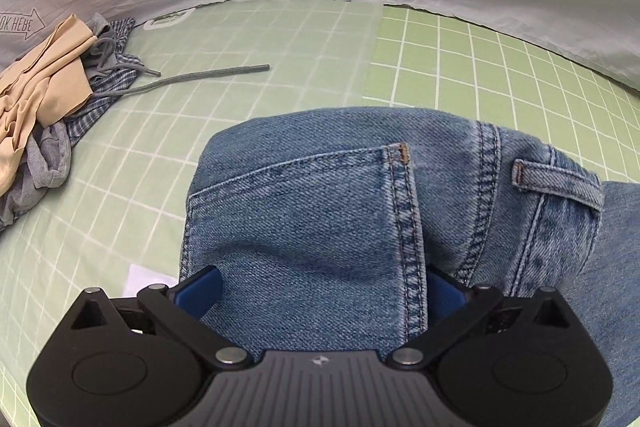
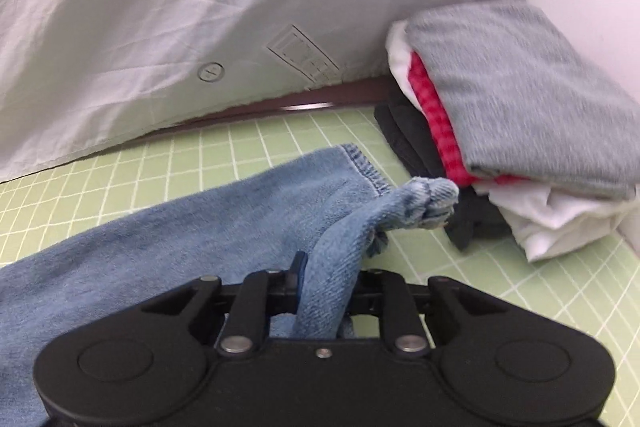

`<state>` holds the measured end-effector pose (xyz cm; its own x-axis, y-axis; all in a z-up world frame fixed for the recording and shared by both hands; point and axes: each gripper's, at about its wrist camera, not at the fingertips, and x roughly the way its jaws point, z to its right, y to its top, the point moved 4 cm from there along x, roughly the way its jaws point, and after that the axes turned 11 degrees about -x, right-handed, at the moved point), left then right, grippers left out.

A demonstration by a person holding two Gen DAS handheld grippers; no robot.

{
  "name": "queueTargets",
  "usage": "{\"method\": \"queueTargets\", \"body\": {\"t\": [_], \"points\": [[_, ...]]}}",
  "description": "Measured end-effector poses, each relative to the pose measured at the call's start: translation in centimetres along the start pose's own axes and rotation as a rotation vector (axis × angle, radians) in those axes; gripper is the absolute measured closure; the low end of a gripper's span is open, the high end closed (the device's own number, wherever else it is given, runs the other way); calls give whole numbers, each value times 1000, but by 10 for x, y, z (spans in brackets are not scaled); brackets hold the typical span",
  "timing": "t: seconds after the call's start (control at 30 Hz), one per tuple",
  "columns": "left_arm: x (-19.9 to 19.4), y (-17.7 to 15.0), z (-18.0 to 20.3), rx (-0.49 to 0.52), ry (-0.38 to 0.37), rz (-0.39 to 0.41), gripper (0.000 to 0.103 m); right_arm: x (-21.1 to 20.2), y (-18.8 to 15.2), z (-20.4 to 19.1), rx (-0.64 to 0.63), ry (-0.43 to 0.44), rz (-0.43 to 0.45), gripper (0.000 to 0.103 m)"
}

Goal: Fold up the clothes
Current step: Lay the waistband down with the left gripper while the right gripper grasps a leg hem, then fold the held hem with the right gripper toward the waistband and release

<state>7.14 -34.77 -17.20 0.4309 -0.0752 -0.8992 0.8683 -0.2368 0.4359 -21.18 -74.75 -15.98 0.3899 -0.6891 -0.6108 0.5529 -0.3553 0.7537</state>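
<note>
A green cutting mat (image 1: 460, 59) with a white grid covers the table. A pale translucent sheet (image 1: 280, 39) overlies its nine-o'clock half. Wrinkled white fabric (image 2: 180, 19) printed with line drawings hangs along the twelve-o'clock edge, above a dark brown strip (image 2: 272, 107).

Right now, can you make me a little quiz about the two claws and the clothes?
1. True or false: the right claw is pinching the jeans.
2. What lies on top of the folded stack? A) grey cloth B) red cloth C) white cloth
3. Fill in: the left claw stands wide ____ around the jeans' back pocket.

Key: 1 true; 2 A; 3 open.
</note>
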Motion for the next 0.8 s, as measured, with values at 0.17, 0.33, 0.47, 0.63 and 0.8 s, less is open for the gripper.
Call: {"method": "queueTargets", "body": {"t": [0.17, 0.33, 0.47, 0.63, 0.8], "points": [[-17, -3, -10, 37, -25, 33, 0, -42, 27, -53, -125, 37, 120, 86], [-23, -11, -26, 63, -61, 30, 0, -86, 28, -135, -258, 136, 194, 85], [-23, -24, -47, 33, -89, 5, 0, -98, -4, -205, -356, 262, 142, 85], [-19, -34, -60, 25, -120, -16, 0, -91, -55, -247, -358, 301, -23, 85], [-11, -33, -56, 50, -136, -30, 0, -96, -42, -241, -341, 288, -32, 85]]}}
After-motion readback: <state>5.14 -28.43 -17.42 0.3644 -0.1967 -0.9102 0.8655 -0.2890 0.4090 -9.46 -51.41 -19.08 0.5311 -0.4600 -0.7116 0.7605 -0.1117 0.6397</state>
